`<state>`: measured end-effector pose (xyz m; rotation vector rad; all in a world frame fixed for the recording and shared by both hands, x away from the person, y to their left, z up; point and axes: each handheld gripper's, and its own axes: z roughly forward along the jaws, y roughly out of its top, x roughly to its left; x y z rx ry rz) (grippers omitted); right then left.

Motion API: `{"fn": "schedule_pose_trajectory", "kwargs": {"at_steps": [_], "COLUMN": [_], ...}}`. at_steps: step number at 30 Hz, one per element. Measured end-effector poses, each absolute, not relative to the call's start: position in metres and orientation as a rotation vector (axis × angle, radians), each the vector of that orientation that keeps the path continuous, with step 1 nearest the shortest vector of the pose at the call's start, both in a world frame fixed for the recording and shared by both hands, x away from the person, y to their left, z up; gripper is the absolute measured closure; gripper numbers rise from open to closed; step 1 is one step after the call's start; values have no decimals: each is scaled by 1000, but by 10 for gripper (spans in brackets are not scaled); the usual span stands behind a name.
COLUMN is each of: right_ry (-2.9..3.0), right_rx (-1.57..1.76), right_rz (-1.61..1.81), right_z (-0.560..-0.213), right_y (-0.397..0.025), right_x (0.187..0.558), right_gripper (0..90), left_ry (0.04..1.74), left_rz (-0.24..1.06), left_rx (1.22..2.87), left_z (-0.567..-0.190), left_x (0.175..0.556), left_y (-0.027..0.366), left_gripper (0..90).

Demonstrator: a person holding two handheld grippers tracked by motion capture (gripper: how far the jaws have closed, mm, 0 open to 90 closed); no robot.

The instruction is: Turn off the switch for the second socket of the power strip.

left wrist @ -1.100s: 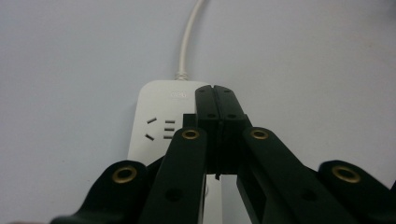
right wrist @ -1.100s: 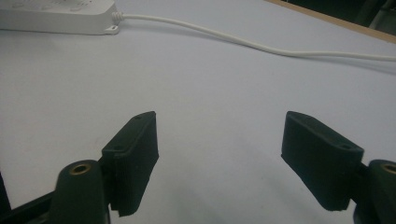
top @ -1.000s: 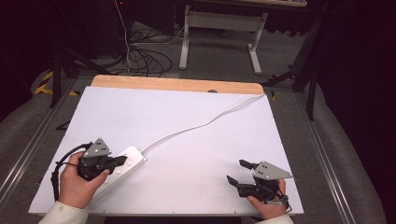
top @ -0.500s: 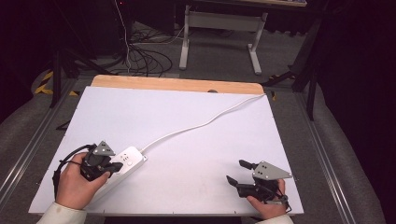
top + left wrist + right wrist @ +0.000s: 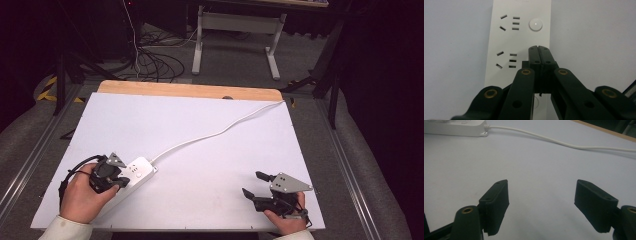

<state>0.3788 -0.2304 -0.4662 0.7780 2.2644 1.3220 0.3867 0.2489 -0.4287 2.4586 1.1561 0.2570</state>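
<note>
A white power strip [image 5: 136,172] lies near the table's front left, and its white cord [image 5: 215,132] runs to the far right edge. My left gripper [image 5: 119,181] hovers right over the strip with its jaws pressed together, holding nothing. In the left gripper view the shut tips [image 5: 539,50] sit over the strip's face [image 5: 519,40], just below a round white button [image 5: 535,24] and beside the socket slots. My right gripper [image 5: 252,184] rests at the front right with its jaws wide apart. The right gripper view has the strip's end [image 5: 461,128] and cord [image 5: 564,142] far off.
The table has a white top [image 5: 200,165] with a wooden strip [image 5: 190,91] along its far edge. Beyond it are dark cables [image 5: 150,60] on the floor and a white desk frame [image 5: 235,30]. Grey padded rails flank both sides.
My left gripper has drawn back along the power strip toward the person and now sits over a lower part of it. The right gripper has stayed put.
</note>
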Motion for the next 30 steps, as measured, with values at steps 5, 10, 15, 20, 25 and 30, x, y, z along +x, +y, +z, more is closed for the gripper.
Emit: {"fn": "schedule_pose_trajectory", "kwargs": {"at_steps": [5, 10, 15, 20, 25, 30], "right_ry": [2265, 2264, 2266, 2265, 2264, 2264], "right_rx": [779, 779, 778, 777, 778, 776], "right_rz": [1322, 1321, 1321, 1323, 1322, 1323], "right_z": [-466, -466, -466, -466, -466, -466], "right_y": [-230, -230, -231, -231, -231, -231], "right_x": [379, 379, 379, 379, 379, 379], "right_gripper": [280, 280, 280, 280, 280, 280], "left_ry": [1164, 1166, 1141, 1141, 1150, 1155], "left_rz": [267, 275, 290, 275, 269, 267], "left_rx": [2454, 2448, 2435, 2450, 2445, 2442], "left_z": [-430, -431, -433, -435, -435, -436], "left_x": [388, 389, 389, 390, 391, 390], "left_y": [248, 249, 249, 250, 250, 251], "left_gripper": [899, 898, 898, 898, 898, 898]}}
